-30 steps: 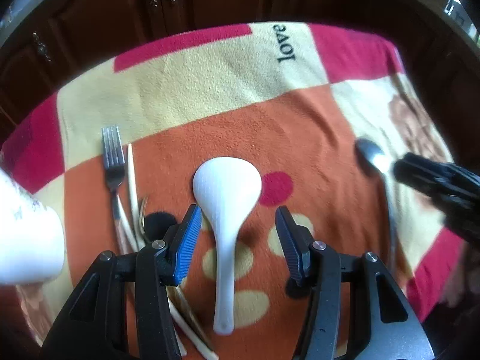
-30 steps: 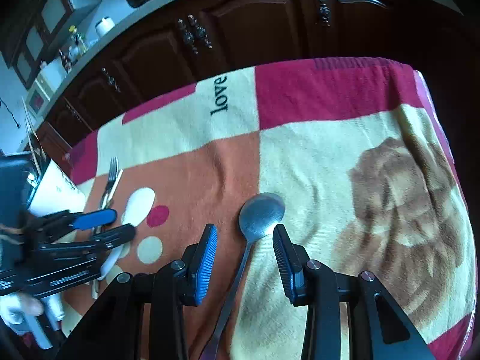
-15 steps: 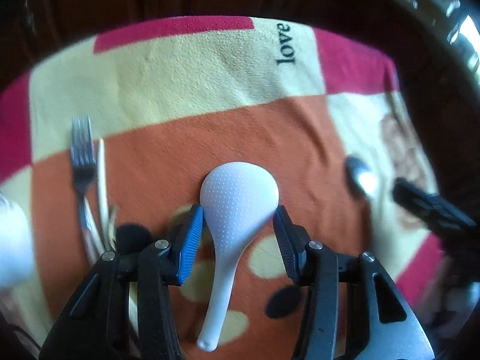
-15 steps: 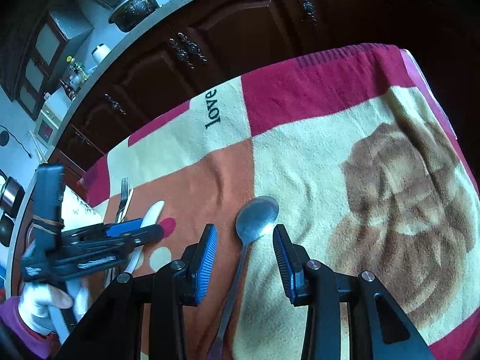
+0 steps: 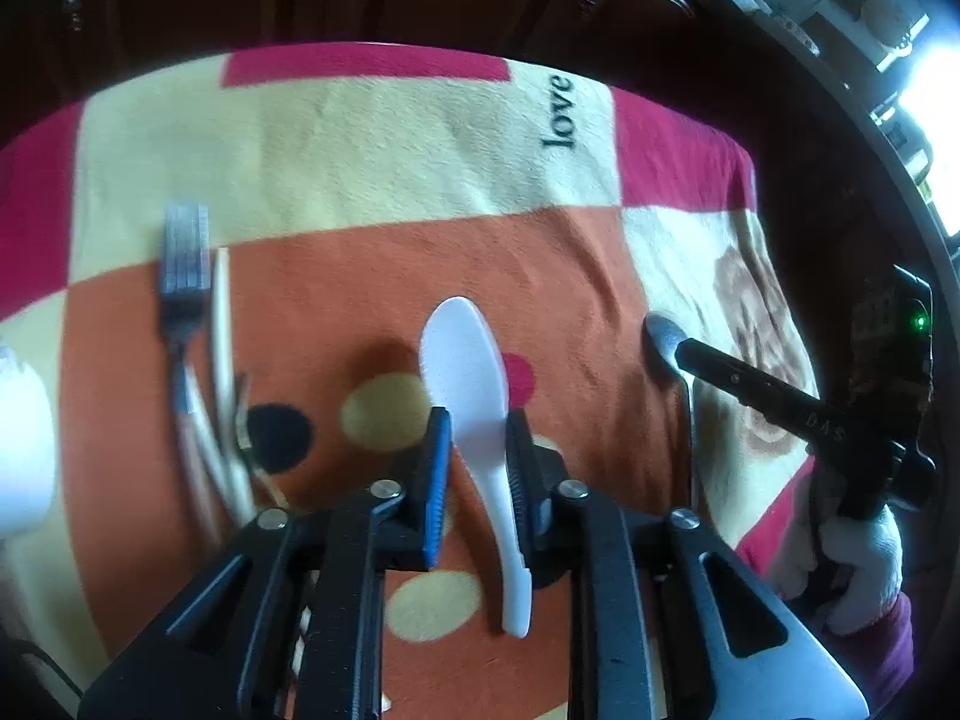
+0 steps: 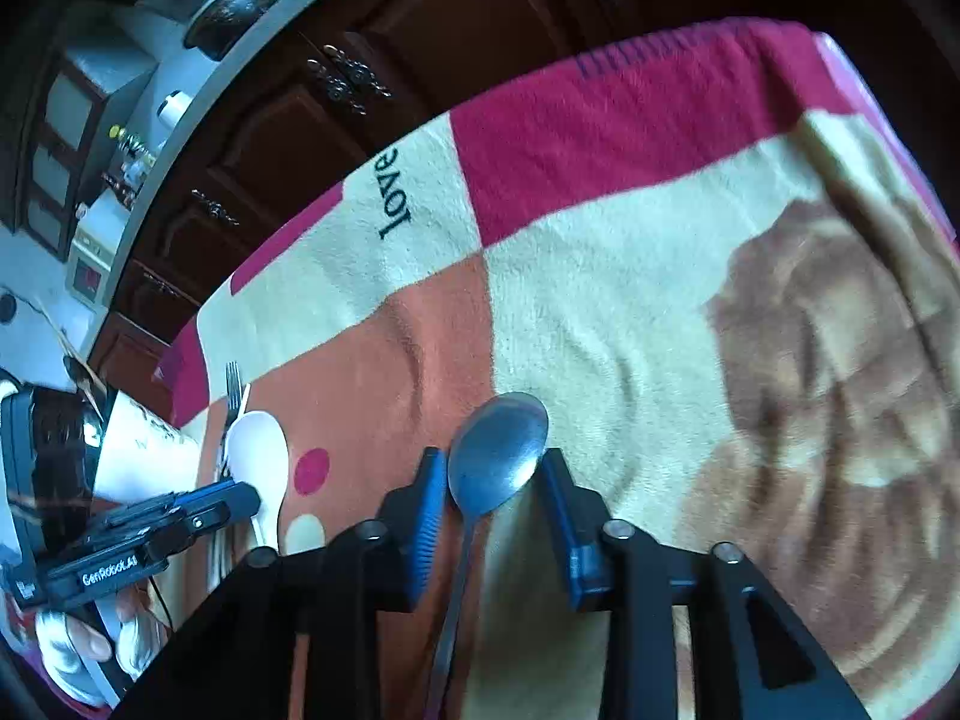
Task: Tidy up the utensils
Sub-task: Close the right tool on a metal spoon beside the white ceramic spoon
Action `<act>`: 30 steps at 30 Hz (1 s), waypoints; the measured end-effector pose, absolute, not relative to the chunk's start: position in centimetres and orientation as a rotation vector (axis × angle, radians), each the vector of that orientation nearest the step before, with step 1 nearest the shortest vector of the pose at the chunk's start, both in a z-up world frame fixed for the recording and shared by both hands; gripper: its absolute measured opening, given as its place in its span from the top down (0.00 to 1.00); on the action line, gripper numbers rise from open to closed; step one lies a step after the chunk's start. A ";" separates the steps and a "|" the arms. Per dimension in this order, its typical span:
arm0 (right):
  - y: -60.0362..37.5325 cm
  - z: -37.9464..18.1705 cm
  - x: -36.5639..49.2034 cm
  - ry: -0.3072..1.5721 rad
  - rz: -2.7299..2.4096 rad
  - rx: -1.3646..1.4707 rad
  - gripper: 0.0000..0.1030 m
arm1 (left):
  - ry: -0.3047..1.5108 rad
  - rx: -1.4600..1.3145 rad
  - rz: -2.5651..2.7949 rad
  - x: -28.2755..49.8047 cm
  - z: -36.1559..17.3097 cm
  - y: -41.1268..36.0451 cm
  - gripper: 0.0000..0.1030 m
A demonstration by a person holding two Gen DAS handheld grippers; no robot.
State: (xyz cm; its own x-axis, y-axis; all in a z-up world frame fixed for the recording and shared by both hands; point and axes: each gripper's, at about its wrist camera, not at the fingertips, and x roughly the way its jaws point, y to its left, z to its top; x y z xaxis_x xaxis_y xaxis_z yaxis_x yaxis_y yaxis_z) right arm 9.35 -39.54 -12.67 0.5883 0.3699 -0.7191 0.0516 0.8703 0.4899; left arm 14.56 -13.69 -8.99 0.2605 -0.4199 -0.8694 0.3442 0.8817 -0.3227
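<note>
- Left wrist view: the left gripper (image 5: pixel 475 438) is clamped on the neck of the white rice paddle (image 5: pixel 474 396), both pads against it; the paddle is turned partly on edge and lifted off the blanket (image 5: pixel 372 150).
- Its handle end pokes out below the fingers, over an orange patch with cream dots.
- A fork (image 5: pixel 183 276) lies at the left of the blanket, with a pale chopstick (image 5: pixel 222 324) just beside it. Lower down their handles tangle with other thin utensils; motion blur and the gripper body hide how many there are.
- A white cup (image 5: pixel 21 438) is cut off by the left edge, so only part of its side shows.
- Right wrist view: the right gripper (image 6: pixel 495 492) has its jaws spread, one on either side of the metal spoon (image 6: pixel 498 450), with a gap at each pad; the spoon lies flat on the blanket, bowl pointing away.
- The spoon's handle runs down between the fingers and disappears under the gripper body.
- From the left wrist camera, the same spoon's bowl is half covered by the right gripper's dark finger.
- Dark wooden cabinets (image 6: pixel 288 120) stand behind the blanket; items on the counter above are too small to identify.
</note>
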 end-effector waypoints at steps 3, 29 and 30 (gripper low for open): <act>-38.1 -11.6 9.4 0.906 0.236 0.471 0.72 | 1.218 -0.106 -0.479 14.9 -9.2 -12.4 0.86; -33.6 -12.5 12.8 0.895 0.363 0.215 0.72 | 1.248 -0.251 -0.423 16.9 -10.9 -11.4 0.63; -33.5 -12.8 13.1 0.897 0.381 0.210 0.71 | 1.247 -0.253 -0.421 17.0 -10.9 -11.5 0.63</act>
